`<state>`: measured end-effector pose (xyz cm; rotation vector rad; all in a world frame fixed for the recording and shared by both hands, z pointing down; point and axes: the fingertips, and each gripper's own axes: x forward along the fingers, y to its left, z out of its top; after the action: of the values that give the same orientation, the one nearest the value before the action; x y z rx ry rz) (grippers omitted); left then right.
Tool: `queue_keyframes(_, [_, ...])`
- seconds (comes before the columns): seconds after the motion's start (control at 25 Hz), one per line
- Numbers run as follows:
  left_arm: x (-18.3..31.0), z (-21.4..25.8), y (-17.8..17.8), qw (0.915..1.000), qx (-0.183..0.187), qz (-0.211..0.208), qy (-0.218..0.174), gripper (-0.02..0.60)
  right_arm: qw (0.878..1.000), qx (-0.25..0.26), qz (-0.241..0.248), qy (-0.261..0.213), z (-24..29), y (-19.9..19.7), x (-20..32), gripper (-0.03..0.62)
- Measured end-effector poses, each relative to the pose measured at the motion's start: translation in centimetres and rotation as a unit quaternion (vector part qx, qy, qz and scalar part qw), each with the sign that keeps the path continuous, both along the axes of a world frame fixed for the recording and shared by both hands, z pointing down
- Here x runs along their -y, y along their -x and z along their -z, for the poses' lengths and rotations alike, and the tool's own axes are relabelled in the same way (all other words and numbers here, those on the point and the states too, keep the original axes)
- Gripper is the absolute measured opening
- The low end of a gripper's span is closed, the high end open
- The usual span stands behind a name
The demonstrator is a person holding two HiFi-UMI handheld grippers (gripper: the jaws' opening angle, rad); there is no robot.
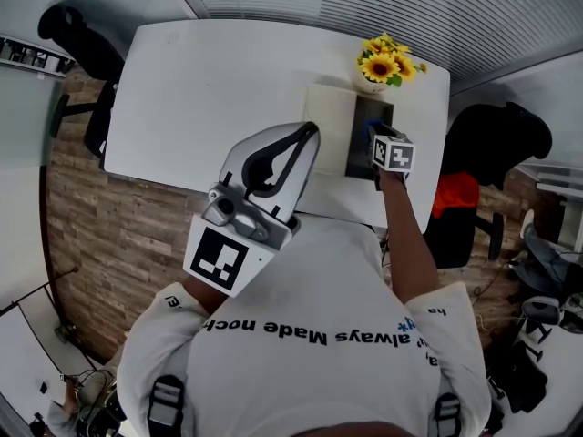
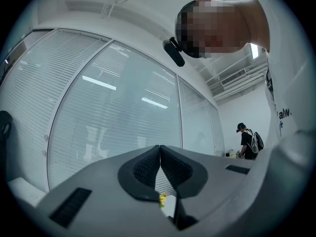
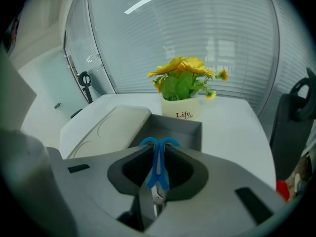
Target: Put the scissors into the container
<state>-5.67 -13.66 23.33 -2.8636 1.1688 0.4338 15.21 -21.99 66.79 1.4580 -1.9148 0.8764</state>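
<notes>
The right gripper (image 3: 158, 154) is clamped on the blue-handled scissors (image 3: 158, 174) at the 6 o'clock edge of the grey container (image 3: 190, 132), whose 12 o'clock side faces the flower pot (image 3: 180, 111); the left gripper (image 2: 160, 158) jaws are pressed together on nothing.

Identified as an office: white desk (image 1: 228, 80) under the right claw (image 3: 158, 152), black swivel chairs (image 1: 86, 48) at both desk ends, glass partition (image 3: 207, 43) with slatted blinds ahead of the claw, wood-plank floor (image 1: 118, 235) beside the desk.

Sunflower pot (image 1: 383, 66), white table (image 1: 219, 89), black chair (image 1: 82, 44)
</notes>
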Motion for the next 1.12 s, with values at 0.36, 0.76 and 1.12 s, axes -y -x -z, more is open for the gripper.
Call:
queue_keyframes(0.36, [0.2, 0.0, 0.3, 1.0, 0.001, 0.0, -0.001, 0.021, 1.0, -0.008, 0.002, 0.014, -1.0, 0.2, 0.2, 0.081])
queue_keyframes(0.76, [0.5, 0.2, 0.6, 1.0, 0.002, 0.0, -0.002, 0.021, 0.999, -0.02, 0.005, 0.028, -1.7, 0.1, 0.6, 0.081])
queue_keyframes(1.12, [0.8, 0.2, 0.5, 1.0, 0.003, -0.002, -0.002, 0.021, 0.999, -0.027, 0.017, 0.039, -2.0, 0.5, 0.9, 0.081])
